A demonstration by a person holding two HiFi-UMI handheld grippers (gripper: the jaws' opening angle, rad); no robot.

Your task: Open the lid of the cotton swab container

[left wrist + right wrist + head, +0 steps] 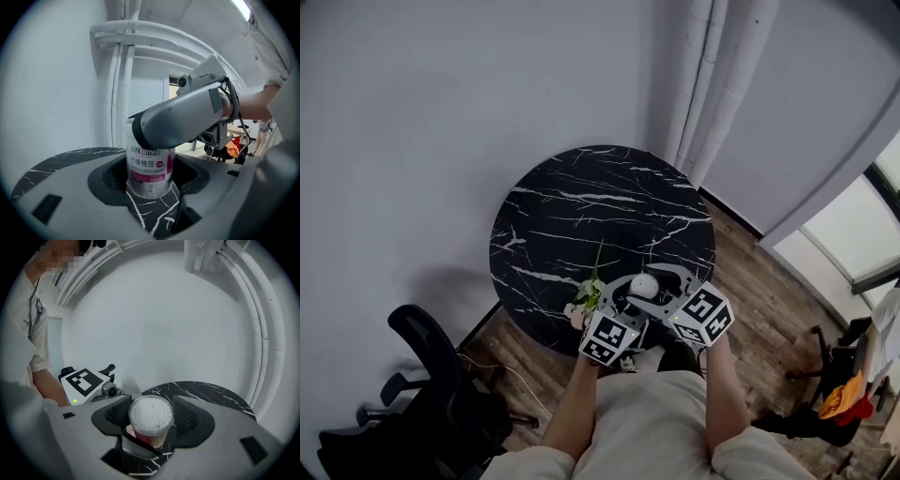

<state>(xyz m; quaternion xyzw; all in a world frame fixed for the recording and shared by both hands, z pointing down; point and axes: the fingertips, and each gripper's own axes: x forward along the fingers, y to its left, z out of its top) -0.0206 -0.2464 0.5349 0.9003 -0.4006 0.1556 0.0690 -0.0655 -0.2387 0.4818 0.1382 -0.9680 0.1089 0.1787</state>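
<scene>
Head view: left tongs [626, 305] and right tongs [661, 281] meet at the clear cylindrical cotton swab container [644, 286] on the round black marble tabletop [581, 206], with a green flower sprig [587, 296] beside it.
Left gripper view: left tongs clamp its labelled body, and the right tongs hide its top.
Right gripper view: right tongs clasp that swab-filled top.

A round black marble table [600, 206] stood on a wooden floor [769, 309] by a white wall [412, 112]. A small flower sprig [588, 295] lay near its front edge. A black office chair [431, 375] stood nearby.
</scene>
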